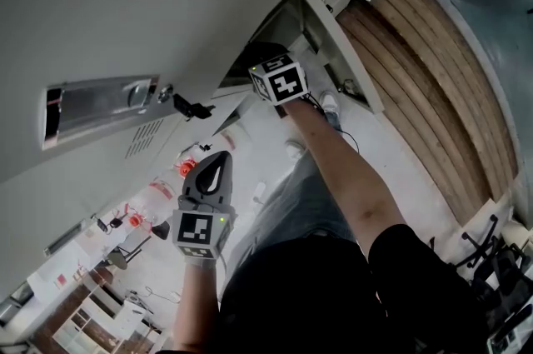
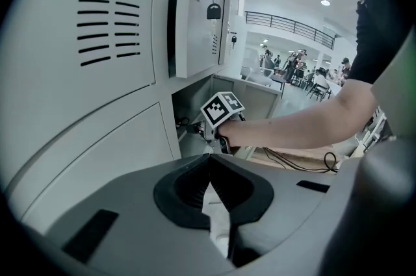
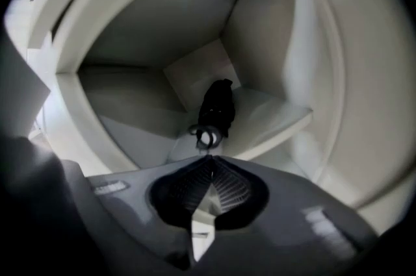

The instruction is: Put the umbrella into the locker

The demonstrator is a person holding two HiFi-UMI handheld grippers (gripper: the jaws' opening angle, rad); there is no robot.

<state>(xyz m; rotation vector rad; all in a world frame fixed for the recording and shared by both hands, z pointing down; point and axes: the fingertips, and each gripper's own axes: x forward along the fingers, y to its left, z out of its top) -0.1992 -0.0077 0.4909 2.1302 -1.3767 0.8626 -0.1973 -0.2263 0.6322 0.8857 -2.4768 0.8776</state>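
The left gripper (image 1: pixel 220 161) hangs idle, jaws together on nothing. The right gripper (image 3: pixel 207 160), jaws also together, sits at the mouth of the locker (image 3: pixel 162 15), with the umbrella (image 3: pixel 218 109) lying inside, just beyond its tips. The placing looks done to me, so next is drawing that gripper out clear, though I can't tell whether its tips pinch the umbrella's loop.

The locker (image 3: pixel 162 28) opening ahead of the right gripper (image 3: pixel 207 158) is clear. The umbrella (image 3: pixel 218 109) occupies the rear centre; free room lies beside it. The open door (image 1: pixel 346 52) bounds one side.
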